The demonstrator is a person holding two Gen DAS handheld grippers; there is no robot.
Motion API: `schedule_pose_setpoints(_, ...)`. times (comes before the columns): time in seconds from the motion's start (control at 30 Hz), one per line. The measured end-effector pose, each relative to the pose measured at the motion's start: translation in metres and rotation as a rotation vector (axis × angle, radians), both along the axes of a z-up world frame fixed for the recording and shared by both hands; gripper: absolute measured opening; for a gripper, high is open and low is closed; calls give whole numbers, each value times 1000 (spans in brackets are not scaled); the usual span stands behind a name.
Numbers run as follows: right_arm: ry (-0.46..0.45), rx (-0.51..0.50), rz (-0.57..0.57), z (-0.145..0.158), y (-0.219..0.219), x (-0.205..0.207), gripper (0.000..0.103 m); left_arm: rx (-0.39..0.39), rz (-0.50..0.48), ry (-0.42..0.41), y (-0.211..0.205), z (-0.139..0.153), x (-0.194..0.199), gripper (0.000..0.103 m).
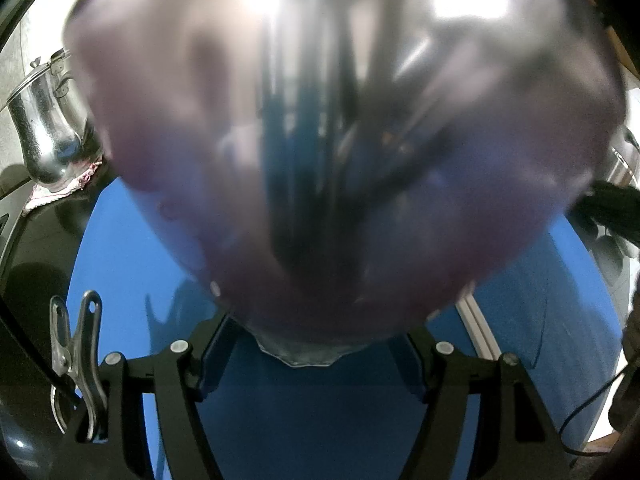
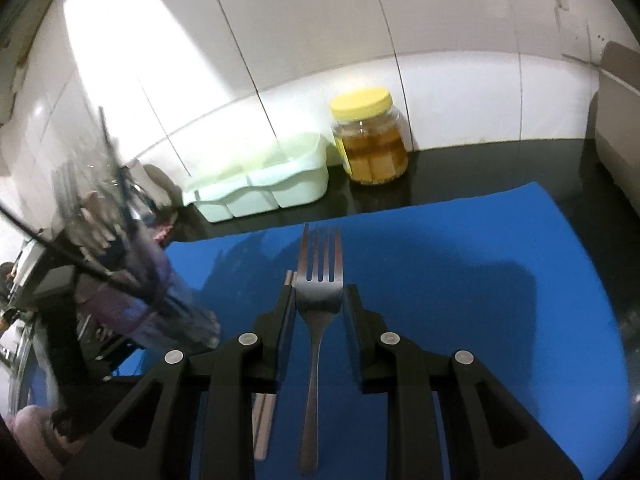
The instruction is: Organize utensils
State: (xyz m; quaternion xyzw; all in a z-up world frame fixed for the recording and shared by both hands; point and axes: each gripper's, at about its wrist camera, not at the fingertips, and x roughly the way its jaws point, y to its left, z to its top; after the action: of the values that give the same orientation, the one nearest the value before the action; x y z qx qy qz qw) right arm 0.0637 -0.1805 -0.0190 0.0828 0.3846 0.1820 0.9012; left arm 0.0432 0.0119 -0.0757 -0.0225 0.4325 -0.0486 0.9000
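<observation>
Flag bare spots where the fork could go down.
Free: blue mat ahead and right of the fork in the right gripper, out to the dark counter; also the counter strip right of the jar. Crowded: the left, where the left gripper holds the utensil cup, and back left by the green tray.

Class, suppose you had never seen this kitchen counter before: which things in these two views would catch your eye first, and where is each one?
The fork stands out first, tines forward between the fingers of the right gripper above the blue mat. Next comes the blurry, purple-tinted clear cup of dark utensils, filling the left wrist view in the left gripper. Behind, a yellow-lidded jar sits beside a pale green divided tray at the wall.
</observation>
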Motion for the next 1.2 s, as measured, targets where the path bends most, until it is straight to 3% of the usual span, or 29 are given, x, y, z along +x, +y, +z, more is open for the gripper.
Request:
schedule_pose_setpoints(0.3, -114, 44, -32, 44, -8, -34, 24, 4, 0, 0, -2, -1, 0, 73)
schedule_pose_setpoints(0.93, -222, 106, 9, 106, -10, -37, 24, 3, 0, 0, -2, -1, 0, 74)
schedule_pose_setpoints(1.03, -259, 107, 23, 119, -5, -37, 16, 3, 0, 0, -3, -1, 0, 74)
schedule_pose_setpoints(1.2, -321, 85, 48, 141, 6, -35, 12, 4, 0, 0, -2, -1, -1, 74)
